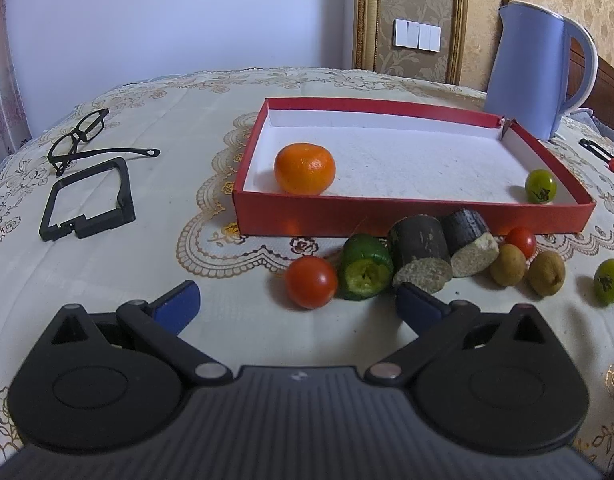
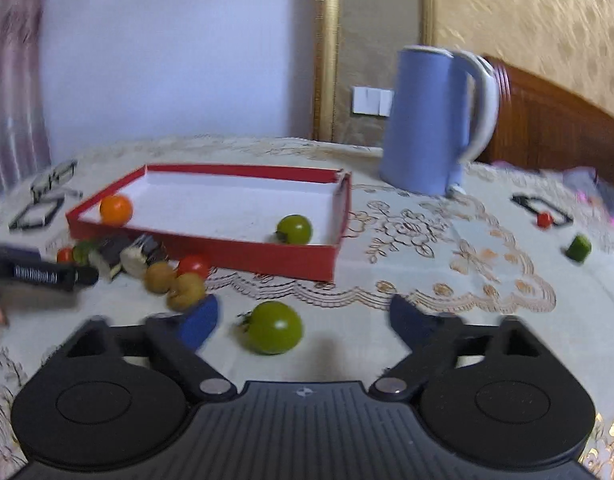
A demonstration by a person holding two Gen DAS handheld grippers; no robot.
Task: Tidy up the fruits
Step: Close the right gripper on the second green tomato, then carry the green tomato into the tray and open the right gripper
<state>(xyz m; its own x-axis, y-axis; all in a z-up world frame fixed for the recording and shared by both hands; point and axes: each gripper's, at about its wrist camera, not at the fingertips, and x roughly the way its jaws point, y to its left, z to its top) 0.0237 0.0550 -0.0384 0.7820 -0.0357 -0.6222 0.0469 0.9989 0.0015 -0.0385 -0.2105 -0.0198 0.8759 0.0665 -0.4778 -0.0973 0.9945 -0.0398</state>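
Fruit sorting is barely underway: only an orange (image 1: 305,168) and one green tomato (image 1: 541,186) sit inside the red box (image 1: 411,216), at opposite ends of its near wall. Everything else is loose on the tablecloth (image 1: 187,152) just in front of the box.

Your right gripper (image 2: 303,320) looks lined up on the loose green tomato (image 2: 274,333), which lies on the cloth between its blue fingers (image 2: 199,326). The pads aren't touching it, so nothing's grabbed. I'd say you need to push forward a bit, then squeeze gently. It's round, glossy and smooth, so it'll probably roll or squirt out if you pinch off-centre.

Your left gripper (image 1: 297,308) is spread wide and empty, hovering near the red tomato (image 1: 311,282) and the cut green piece (image 1: 365,268). Two dark sugarcane-looking chunks (image 1: 421,258) and two brown fruits (image 1: 527,270) are bunched beside them.
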